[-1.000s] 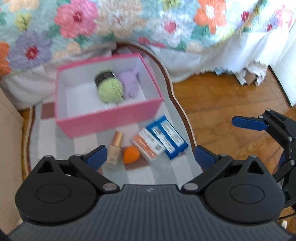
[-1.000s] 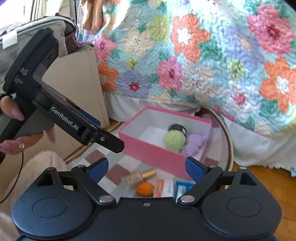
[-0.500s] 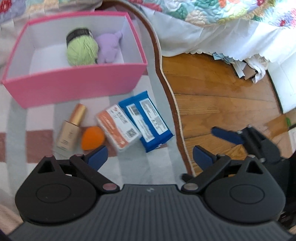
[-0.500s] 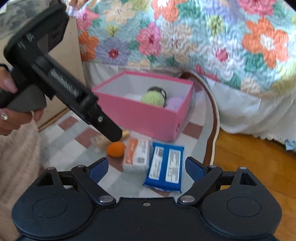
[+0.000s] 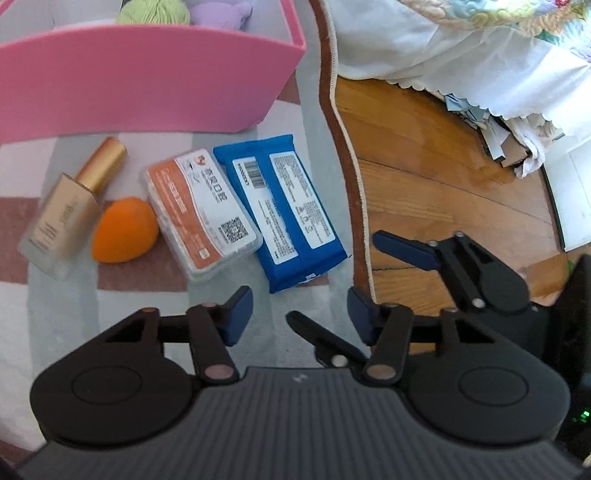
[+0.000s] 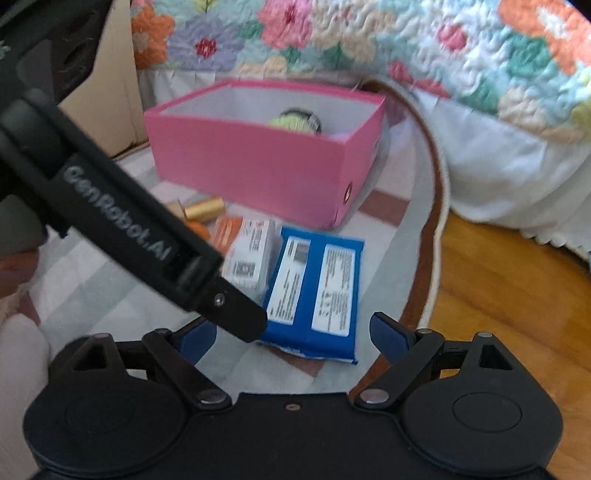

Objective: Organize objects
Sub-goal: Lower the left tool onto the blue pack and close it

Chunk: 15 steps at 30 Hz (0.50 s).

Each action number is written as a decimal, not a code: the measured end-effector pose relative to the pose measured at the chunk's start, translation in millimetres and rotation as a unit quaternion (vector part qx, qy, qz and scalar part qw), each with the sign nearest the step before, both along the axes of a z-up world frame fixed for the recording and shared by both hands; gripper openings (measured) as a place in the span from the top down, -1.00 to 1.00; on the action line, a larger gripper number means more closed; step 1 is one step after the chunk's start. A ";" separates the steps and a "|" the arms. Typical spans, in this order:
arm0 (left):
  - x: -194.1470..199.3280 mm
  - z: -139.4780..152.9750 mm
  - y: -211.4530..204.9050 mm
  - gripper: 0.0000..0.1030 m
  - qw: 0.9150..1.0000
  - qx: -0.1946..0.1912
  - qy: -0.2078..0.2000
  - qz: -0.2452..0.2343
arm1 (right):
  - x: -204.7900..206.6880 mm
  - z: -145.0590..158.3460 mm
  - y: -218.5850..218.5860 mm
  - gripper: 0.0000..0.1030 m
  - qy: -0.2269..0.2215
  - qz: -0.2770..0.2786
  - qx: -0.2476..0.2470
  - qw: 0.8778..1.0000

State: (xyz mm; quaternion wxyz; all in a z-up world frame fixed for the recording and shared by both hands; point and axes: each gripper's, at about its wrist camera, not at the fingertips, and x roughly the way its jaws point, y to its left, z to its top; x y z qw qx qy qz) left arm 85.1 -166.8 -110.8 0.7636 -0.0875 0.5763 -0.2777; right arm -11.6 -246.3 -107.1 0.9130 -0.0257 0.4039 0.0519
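You are at the approach stage: four loose items lie on the rug [image 5: 122, 306] in front of the pink box [image 5: 147, 88], and none is yet picked up. Your left gripper [image 5: 299, 306] hangs with jaws spread and empty, just short of the blue pack [image 5: 284, 210]; your right gripper [image 6: 291, 332] is likewise released and holds nothing, its fingers framing that same pack from the near end. The pack looks the likely next pick, though the right view is blurred, so that is a guess. It is a flat, soft plastic pouch that will sag, so take it across its narrow width and squeeze gently. Touching it on its left is the orange case [image 5: 201, 210], a rigid clear-lidded rectangle; then a matte, egg-shaped sponge [image 5: 123, 230], squashy and light; then a glass bottle [image 5: 70, 210] with a gold cap, lying on its side, hard and slick. The box is stiff card with a white lining, already holding green yarn [image 5: 155, 13] and a purple plush [image 5: 221, 18].
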 end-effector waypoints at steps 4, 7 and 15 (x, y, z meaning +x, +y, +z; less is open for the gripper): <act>2.3 -14.2 -2.7 0.11 0.999 0.008 0.004 0.031 | 6.9 -21.3 0.1 -0.80 0.012 0.018 -0.028 0.999; 3.3 -24.3 -3.9 0.17 0.999 0.001 0.005 0.046 | 10.1 -29.5 -2.9 -0.80 0.015 0.024 -0.015 0.999; -1.0 -36.7 -7.8 0.40 0.999 -0.019 -0.019 0.047 | 17.3 -39.8 -13.1 -0.81 0.021 -0.002 0.039 0.999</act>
